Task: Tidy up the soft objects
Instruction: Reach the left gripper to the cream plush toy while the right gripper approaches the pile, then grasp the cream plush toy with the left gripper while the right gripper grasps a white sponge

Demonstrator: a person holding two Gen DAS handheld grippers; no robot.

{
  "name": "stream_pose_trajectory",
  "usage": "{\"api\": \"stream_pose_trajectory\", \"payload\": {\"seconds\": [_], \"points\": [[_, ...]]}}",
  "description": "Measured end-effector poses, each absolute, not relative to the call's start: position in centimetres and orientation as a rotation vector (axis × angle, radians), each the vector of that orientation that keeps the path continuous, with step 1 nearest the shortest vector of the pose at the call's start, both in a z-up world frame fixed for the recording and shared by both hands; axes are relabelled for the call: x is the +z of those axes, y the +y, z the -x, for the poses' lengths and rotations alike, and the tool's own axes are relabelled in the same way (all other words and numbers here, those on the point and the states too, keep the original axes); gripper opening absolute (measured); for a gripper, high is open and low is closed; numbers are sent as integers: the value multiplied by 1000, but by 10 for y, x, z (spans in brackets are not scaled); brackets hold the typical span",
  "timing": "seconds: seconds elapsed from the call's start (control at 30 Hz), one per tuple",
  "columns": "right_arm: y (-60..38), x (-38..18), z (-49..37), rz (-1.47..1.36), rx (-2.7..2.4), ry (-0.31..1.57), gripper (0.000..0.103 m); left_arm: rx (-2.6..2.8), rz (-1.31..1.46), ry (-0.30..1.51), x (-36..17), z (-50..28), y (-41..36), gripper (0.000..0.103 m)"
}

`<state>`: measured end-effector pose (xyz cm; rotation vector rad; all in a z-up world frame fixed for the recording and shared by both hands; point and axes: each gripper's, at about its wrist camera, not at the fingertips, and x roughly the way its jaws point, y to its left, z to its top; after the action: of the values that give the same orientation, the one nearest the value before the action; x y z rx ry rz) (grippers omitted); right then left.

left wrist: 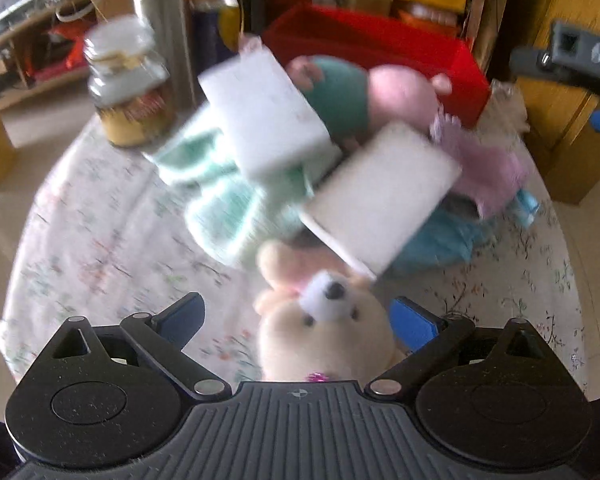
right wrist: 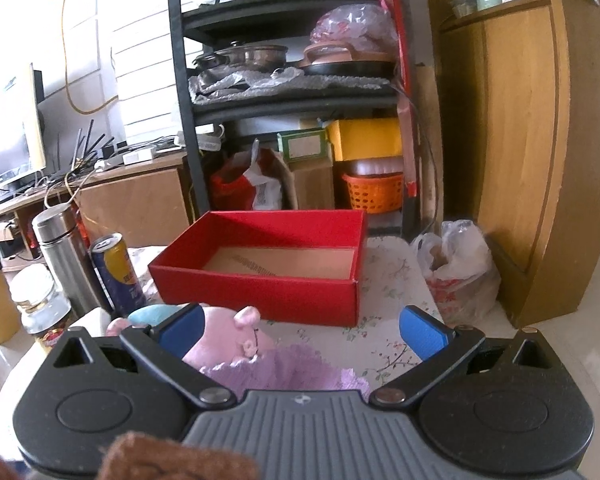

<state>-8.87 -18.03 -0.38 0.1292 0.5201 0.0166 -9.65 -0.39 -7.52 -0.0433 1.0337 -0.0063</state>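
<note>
Left gripper (left wrist: 298,322) astride teddy (left wrist: 324,332) (blurred)

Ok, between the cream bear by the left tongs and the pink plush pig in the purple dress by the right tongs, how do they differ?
The cream bear is pale cream with a white muzzle and black nose; the pink pig is pink and wears a purple dress.

The bear sits midway between the open left tongs; the pig lies off toward the left finger of the open right tongs.

Both are soft toys on the floral tablecloth, neither gripped.
</note>
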Motion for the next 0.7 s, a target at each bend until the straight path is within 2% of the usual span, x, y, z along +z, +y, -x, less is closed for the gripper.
{"api": "stream_pose_trajectory", "payload": {"seconds": [0.13,0.3,0.37,0.47,0.7], "points": [[-182,-6,85,-171,56,572,79,22,50,1089,-91,87,-9,92],[-178,-7,83,-224,163,639,79,-16,139,1136,-102,85,-3,77],[-174,-9,83,-244,217,671,79,-44,126,1129,-101,87,-4,66],[-170,-14,80,-289,273,751,79,-79,139,1124,-97,91,0,59],[-168,-49,64,-508,321,997,79,-94,138,1108,-84,108,21,56]]}}
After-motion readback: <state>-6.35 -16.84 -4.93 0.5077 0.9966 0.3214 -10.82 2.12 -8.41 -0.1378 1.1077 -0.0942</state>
